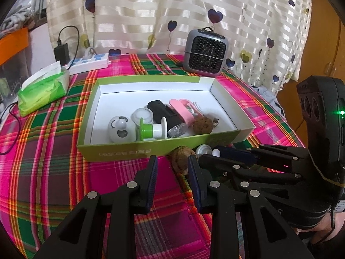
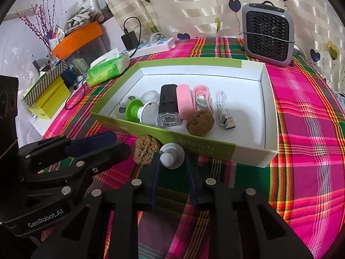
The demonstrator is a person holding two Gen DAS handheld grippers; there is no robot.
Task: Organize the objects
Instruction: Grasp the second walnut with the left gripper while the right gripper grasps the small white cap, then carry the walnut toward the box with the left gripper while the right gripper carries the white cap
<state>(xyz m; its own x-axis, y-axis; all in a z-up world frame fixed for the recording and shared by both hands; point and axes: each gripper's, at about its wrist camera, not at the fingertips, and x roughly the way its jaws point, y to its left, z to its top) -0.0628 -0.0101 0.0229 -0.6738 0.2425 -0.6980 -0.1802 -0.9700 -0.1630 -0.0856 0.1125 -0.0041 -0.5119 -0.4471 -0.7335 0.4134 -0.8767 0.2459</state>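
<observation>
A table under a pink, green and red plaid cloth (image 1: pixel 54 168) stands before a striped curtain printed with hearts, with a small grey heater (image 1: pixel 206 52) at the back. In the middle lies a shallow green-rimmed box (image 1: pixel 120 149) holding a white smiley ball, a green and white spool, a black case, pink items, a cable and one brown walnut (image 2: pixel 200 122). Outside the box, touching its near wall, sit a second walnut (image 2: pixel 146 149) and a small silver and white knob (image 2: pixel 171 155), side by side. The right gripper (image 2: pixel 172 161) has its fingers on either side of the knob, close against it, though whether they clamp it I cannot tell. The left gripper (image 1: pixel 172 165) hangs just short of the outer walnut, jaws narrowly parted with nothing between them.
</observation>
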